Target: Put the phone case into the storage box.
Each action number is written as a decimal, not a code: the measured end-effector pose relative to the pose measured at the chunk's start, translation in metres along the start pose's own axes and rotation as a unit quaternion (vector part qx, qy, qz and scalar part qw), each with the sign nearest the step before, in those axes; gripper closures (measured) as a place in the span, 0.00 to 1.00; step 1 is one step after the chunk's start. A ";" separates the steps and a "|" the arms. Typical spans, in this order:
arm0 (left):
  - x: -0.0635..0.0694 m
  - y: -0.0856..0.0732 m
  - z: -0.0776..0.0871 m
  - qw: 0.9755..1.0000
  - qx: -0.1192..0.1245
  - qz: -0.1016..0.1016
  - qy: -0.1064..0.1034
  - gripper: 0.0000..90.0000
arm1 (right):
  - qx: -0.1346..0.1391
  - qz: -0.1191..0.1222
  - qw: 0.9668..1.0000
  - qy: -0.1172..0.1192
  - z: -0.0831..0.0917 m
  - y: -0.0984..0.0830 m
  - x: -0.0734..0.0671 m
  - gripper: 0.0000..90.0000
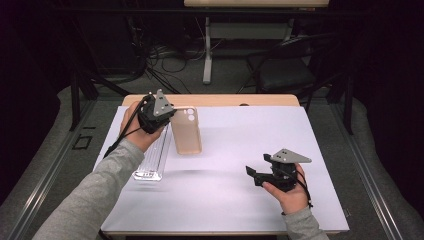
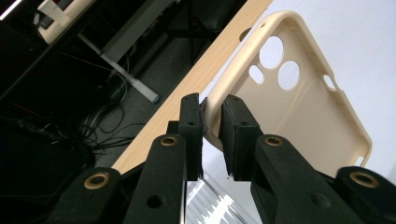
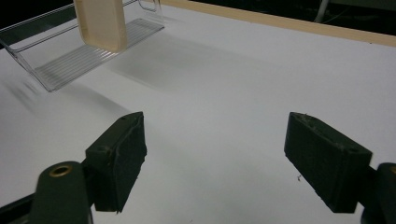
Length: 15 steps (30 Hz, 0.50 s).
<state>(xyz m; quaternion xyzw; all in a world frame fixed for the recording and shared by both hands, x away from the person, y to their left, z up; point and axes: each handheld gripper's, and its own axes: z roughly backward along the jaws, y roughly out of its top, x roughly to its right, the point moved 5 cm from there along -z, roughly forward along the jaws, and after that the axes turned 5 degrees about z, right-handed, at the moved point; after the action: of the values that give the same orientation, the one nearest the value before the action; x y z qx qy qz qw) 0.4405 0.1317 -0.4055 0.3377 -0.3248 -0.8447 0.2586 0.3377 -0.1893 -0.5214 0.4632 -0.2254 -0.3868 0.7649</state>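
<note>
A beige phone case [image 1: 186, 131] with round camera cutouts hangs above the white mat, held by its upper left rim. My left gripper [image 1: 170, 117] is shut on that rim; in the left gripper view the black jaws [image 2: 211, 128] pinch the edge of the case [image 2: 299, 107]. A ribbed clear plastic tray [image 1: 152, 155] lies just left of the case, under my left hand. My right gripper [image 1: 252, 175] rests low at the right of the mat, open, with bare mat between its jaws [image 3: 215, 158]. From there the lower end of the case [image 3: 100, 23] hangs over the tray [image 3: 70, 56].
A white mat [image 1: 230, 150] covers most of the wooden table [image 1: 225, 100], whose bare strip runs along the far edge. Beyond it are a dark floor with cables, a desk leg and a chair. The mat between the two grippers is bare.
</note>
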 end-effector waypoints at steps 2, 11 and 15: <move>-0.004 0.001 -0.002 1.000 0.001 -0.001 0.008 0.88 | -0.002 -0.001 1.000 -0.002 0.000 0.000 -0.001 0.21; -0.024 0.003 -0.002 0.999 0.008 0.003 0.034 0.88 | 0.003 -0.009 1.000 -0.008 0.000 0.000 0.001 0.15; -0.034 0.004 0.000 0.999 0.008 0.004 0.044 0.88 | -0.001 -0.011 1.000 -0.004 -0.002 -0.002 0.001 0.07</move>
<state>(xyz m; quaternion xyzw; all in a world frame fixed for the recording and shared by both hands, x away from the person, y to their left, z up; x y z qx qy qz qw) 0.4634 0.1518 -0.3893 0.3752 -0.3216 -0.8253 0.2733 0.3388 -0.1893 -0.5241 0.4633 -0.2227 -0.3972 0.7603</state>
